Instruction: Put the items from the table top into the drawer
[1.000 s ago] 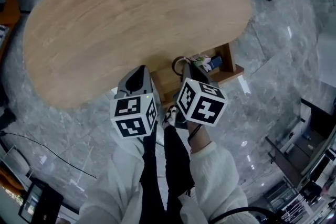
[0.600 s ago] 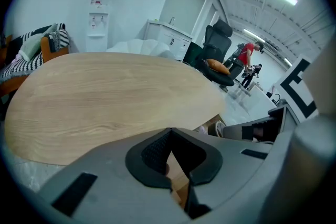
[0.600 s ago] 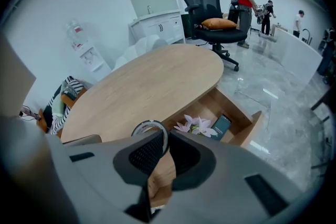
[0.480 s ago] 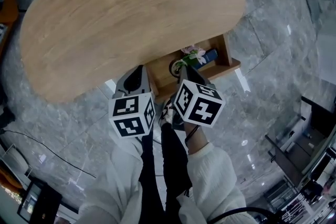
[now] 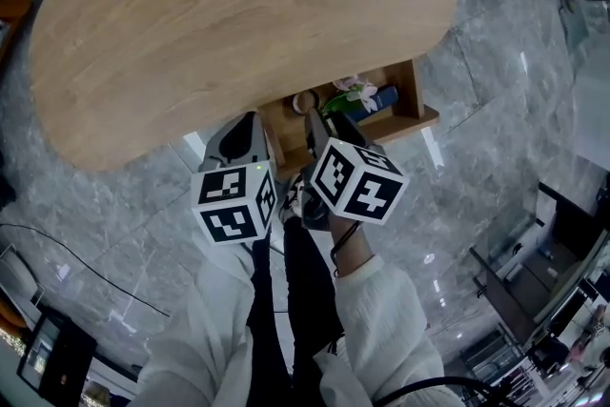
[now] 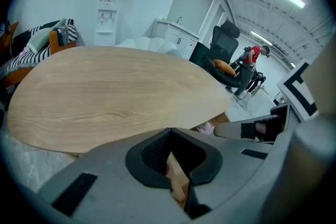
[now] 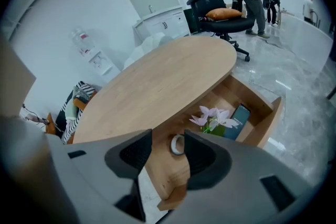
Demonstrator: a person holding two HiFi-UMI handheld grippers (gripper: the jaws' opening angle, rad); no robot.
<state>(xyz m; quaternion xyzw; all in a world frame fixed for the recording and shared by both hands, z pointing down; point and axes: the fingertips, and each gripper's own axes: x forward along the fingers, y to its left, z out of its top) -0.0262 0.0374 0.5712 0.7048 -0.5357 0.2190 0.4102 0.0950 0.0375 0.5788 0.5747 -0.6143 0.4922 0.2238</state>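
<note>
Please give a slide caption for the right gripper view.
Right gripper, jaws just opened and empty, above the open drawer holding tape roll and flowers.

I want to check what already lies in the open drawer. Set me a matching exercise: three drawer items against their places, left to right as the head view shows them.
Things:
1. tape roll
2. flower
3. dark blue box

Places in the drawer:
A. right end
B. left end
C. middle

Pairs: 1-B; 2-C; 3-A
</note>
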